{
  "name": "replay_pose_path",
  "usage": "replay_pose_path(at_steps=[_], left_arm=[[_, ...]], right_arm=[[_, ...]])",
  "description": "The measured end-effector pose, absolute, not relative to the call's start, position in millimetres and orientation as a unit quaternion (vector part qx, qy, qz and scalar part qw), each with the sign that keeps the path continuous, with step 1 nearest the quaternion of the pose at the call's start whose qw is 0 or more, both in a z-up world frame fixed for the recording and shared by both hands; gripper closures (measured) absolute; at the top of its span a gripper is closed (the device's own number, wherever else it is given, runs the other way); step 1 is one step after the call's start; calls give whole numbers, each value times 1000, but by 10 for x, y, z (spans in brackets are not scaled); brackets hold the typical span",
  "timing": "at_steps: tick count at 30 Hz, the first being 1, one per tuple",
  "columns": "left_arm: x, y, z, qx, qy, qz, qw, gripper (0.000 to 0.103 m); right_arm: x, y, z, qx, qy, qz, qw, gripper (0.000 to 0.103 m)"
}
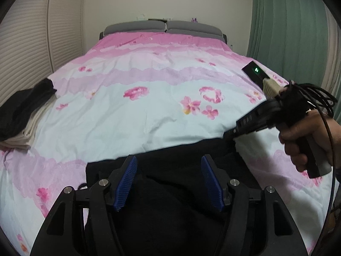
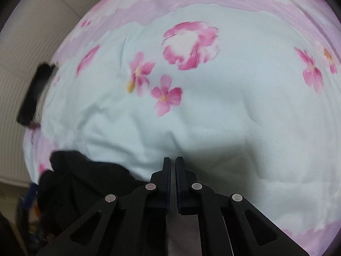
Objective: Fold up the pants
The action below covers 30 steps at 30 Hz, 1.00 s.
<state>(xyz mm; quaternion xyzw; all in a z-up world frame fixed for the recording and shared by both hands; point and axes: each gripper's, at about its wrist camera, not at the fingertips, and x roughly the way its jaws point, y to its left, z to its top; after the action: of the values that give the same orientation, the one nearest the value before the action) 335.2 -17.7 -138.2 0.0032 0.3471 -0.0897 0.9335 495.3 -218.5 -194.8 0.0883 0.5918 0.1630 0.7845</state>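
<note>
Black pants [image 1: 170,202] lie spread on the near end of the floral bed cover [image 1: 149,115]. In the left wrist view my left gripper [image 1: 169,160] hovers over them, open, its blue pads [image 1: 127,177] wide apart with nothing pinched. A hand [image 1: 304,136] holds my right gripper [image 1: 231,133], whose tip rests at the pants' far right corner. In the right wrist view that gripper [image 2: 173,160] is shut, tips over pale sheet, with no cloth showing between them. The pants [image 2: 85,177] lie bunched at its lower left.
A stack of folded clothes [image 1: 23,115], black on beige, sits at the bed's left edge. A black device with a green light [image 1: 254,72] lies at the right edge. Grey pillows [image 1: 164,26] are at the head, a green curtain [image 1: 287,32] on the right.
</note>
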Motion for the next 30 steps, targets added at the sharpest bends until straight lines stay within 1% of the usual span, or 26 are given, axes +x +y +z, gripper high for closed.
replay_pose_path(at_steps=[4, 5, 6, 8, 12, 13, 15, 16, 18, 19, 20, 21, 23, 28, 30], left_arm=[[3293, -126, -1413, 1, 351, -90, 932, 41], [3273, -116, -1406, 2, 349, -90, 933, 41], [3247, -104, -1393, 3, 347, -90, 934, 41], [3192, -91, -1366, 6, 343, -92, 935, 41], [3059, -74, -1308, 19, 327, -81, 941, 41], [3040, -65, -1306, 19, 325, -78, 942, 41], [3004, -55, -1316, 15, 328, -77, 941, 41], [2992, -44, -1323, 11, 330, -77, 941, 41], [2983, -24, -1335, 8, 332, -76, 940, 41], [2981, -15, -1336, 6, 332, -76, 940, 41], [2985, 2, -1329, 5, 331, -75, 941, 41], [2989, 16, -1323, 4, 330, -74, 941, 41], [2992, 57, -1309, 0, 326, -70, 943, 41], [2996, 104, -1315, -7, 326, -72, 942, 41], [2989, 94, -1319, -6, 327, -75, 942, 41]], right_arm=[[4746, -2217, -1754, 96, 567, 176, 799, 96], [4671, -2227, -1712, 99, 563, 176, 801, 92], [4594, -2243, -1678, 107, 562, 177, 800, 81], [4517, -2248, -1674, 124, 572, 177, 791, 67], [4518, -2092, -1705, 122, 598, 174, 773, 66], [4551, -2028, -1715, 113, 606, 168, 769, 67], [4612, -1925, -1781, 89, 630, 158, 755, 71], [4649, -1872, -1839, 80, 644, 151, 746, 72], [4728, -1846, -1958, 82, 670, 135, 725, 74], [4755, -1851, -1983, 85, 674, 129, 723, 79], [4782, -1857, -2005, 86, 675, 125, 722, 92], [4799, -1870, -2012, 89, 674, 124, 723, 96], [4798, -1883, -1970, 82, 665, 120, 733, 98], [4771, -1885, -1684, 67, 627, 117, 767, 99], [4812, -1983, -1686, 107, 627, 126, 761, 99]])
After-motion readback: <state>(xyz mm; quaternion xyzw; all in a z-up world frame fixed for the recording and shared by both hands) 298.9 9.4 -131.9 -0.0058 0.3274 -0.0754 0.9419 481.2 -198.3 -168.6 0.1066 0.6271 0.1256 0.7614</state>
